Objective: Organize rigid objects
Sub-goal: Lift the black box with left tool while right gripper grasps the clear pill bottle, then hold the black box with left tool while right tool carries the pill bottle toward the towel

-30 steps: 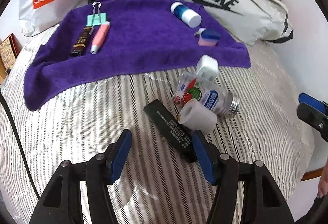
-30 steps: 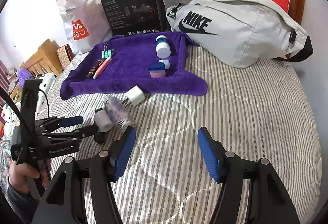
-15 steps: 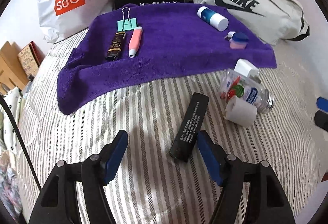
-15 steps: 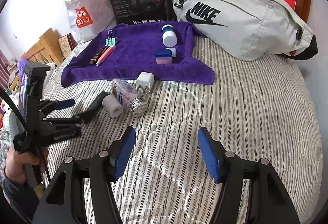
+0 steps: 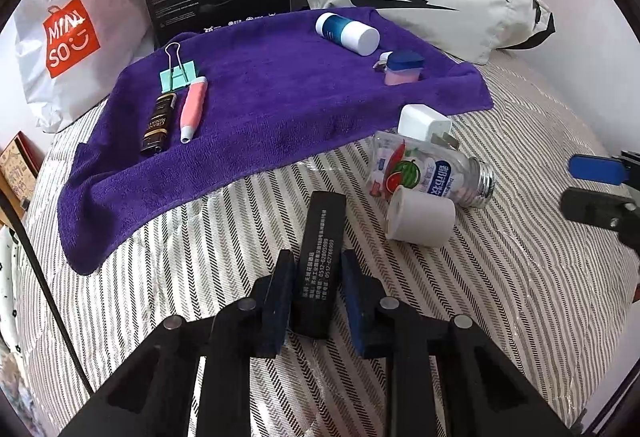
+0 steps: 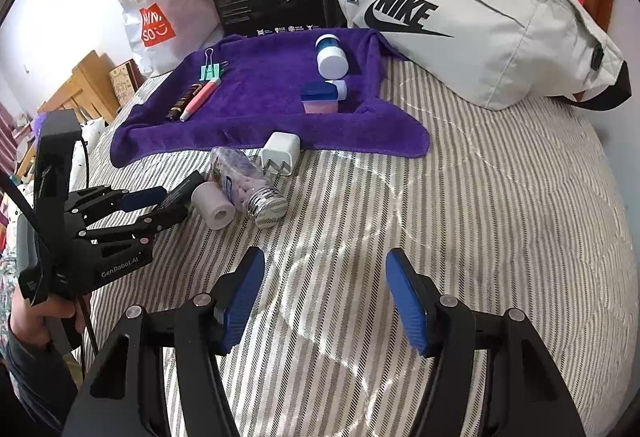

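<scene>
**Left fingers closed on the black bar, right fingers idle over the bed**

From my left wrist view I can read white print on the black bar, which the right wrist view shows only as a dark end poking past the left gripper. The right view alone shows the hand carrying that tool.

The bar lies on the striped bed, on the near side of the purple towel and clear of its edge. Its near end sits between the two blue pads of the left gripper, which have just been closing and now press both its sides (a narrow grip on the bar). The white roll and the candy bottle lie just right of the bar, with the white charger touching the bottle at the towel's edge.

My right gripper hangs over bare bedding nearer than the towel, its fingers moderately apart with nothing between them.

A second ago the left fingers stood wide and the bar lay slantwise with the right pad by its end; now it points straight at the towel.
</scene>
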`<state>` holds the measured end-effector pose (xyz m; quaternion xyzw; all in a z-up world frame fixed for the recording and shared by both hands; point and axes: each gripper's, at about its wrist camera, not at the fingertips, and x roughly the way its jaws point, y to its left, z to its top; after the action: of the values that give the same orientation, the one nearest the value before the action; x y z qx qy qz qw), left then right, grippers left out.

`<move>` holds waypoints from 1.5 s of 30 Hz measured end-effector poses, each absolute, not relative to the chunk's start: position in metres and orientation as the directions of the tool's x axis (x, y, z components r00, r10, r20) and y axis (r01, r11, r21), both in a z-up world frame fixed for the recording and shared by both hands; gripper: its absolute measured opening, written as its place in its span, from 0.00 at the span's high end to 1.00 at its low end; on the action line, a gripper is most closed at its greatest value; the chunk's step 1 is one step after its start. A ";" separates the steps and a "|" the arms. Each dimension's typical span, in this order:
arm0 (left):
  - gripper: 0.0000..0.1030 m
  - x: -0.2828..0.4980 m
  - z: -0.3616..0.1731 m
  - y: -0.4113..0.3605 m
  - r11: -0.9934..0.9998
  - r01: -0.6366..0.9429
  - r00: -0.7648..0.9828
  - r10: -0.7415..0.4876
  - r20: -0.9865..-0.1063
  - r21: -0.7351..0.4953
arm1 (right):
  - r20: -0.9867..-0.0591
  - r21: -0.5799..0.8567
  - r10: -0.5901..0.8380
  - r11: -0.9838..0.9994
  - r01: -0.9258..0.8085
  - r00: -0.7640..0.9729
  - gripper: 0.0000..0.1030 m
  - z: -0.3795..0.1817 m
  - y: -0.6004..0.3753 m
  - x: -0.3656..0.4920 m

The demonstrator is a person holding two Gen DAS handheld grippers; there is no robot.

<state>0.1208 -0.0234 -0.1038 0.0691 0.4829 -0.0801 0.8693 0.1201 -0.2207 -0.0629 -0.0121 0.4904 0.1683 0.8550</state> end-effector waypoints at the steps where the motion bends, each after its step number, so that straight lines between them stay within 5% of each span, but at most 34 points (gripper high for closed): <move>1: 0.77 0.121 -0.104 -0.023 0.978 0.205 0.517 -0.072 -0.853 0.041 | -0.844 0.143 0.277 0.942 -0.305 0.460 0.39 -0.064 -0.218 0.122; 15: 0.77 0.112 -0.104 0.029 0.992 0.114 0.514 -0.104 -0.852 -0.052 | -0.830 0.193 0.380 0.883 -0.429 0.409 0.39 -0.085 -0.166 0.179; 21: 0.77 0.111 -0.104 0.039 0.992 0.099 0.513 -0.114 -0.851 -0.074 | -0.853 0.186 0.386 0.854 -0.486 0.351 0.55 -0.097 -0.144 0.177; 32: 0.77 0.110 -0.103 0.045 0.990 0.098 0.513 -0.138 -0.847 -0.102 | -0.870 0.082 0.319 0.845 -0.528 0.375 0.60 -0.105 -0.109 0.173; 45: 0.77 0.112 -0.104 0.041 0.994 0.090 0.514 -0.106 -0.851 -0.069 | -0.873 0.057 0.151 0.976 -0.211 0.464 0.60 -0.097 -0.226 0.138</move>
<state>0.1116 0.0413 -0.1043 -0.0081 0.4895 -0.0564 0.8701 0.1382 -0.2259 -0.0974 -0.0294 0.5070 0.1057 0.8549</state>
